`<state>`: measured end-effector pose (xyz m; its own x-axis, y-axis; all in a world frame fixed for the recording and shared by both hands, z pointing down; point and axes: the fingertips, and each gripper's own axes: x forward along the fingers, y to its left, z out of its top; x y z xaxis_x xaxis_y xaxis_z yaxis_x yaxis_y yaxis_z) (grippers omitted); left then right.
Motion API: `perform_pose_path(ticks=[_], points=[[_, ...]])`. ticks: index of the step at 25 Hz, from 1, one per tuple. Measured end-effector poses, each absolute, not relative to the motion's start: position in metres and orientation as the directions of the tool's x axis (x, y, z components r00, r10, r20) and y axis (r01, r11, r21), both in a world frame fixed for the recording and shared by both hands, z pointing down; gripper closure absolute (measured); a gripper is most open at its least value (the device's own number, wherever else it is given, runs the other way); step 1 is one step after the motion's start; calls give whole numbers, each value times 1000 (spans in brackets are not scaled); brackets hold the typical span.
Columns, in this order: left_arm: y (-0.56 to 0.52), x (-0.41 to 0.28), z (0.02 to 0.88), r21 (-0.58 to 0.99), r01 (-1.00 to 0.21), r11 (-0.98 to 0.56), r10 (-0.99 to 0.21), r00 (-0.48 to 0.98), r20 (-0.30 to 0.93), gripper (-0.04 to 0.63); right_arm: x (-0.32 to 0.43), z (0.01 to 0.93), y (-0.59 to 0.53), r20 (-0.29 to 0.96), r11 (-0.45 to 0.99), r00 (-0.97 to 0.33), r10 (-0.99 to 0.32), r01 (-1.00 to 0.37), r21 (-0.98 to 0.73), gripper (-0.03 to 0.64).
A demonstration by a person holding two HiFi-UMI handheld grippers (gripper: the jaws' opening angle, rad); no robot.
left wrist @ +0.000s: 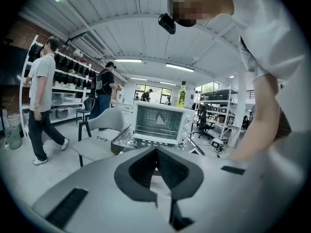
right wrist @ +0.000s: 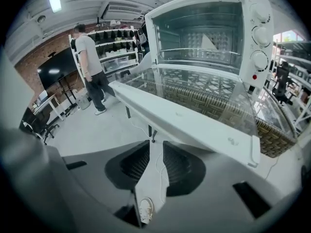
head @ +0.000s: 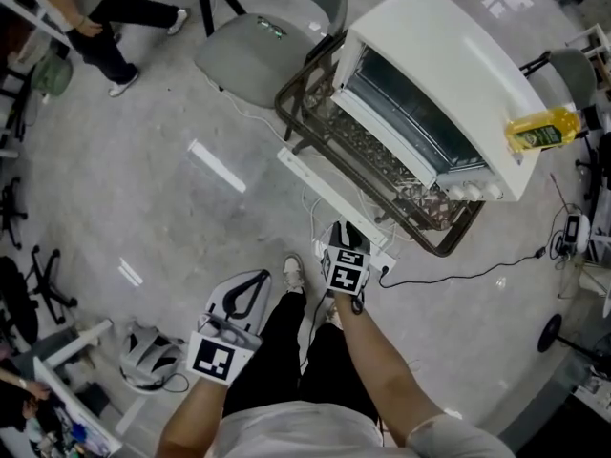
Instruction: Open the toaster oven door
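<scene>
My left gripper (head: 250,289) sits at the lower left of the head view; its own view shows the jaws clenched together on nothing. My right gripper (right wrist: 154,146) is released, jaws slightly apart and empty, just under the front edge of the toaster oven door (right wrist: 194,125), which lies swung down flat. The toaster oven (head: 449,74) is at the upper right. The left gripper view shows the yellow bottle (left wrist: 182,93) upright on top.

Lab workshop: storage racks (left wrist: 73,79), office chairs (head: 43,289), wall screen (right wrist: 53,69), concrete floor (head: 143,198).
</scene>
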<state>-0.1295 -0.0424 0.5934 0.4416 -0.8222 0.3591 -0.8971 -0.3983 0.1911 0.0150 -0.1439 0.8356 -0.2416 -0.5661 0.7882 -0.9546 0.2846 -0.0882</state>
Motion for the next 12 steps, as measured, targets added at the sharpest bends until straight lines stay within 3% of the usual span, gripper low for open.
perform_pose_path(ticks=[12], points=[[-33,-133,608,207,-903,-378,-817,430,385,578,12,857,-145,800,323,-248,-546,-944,-72,508]])
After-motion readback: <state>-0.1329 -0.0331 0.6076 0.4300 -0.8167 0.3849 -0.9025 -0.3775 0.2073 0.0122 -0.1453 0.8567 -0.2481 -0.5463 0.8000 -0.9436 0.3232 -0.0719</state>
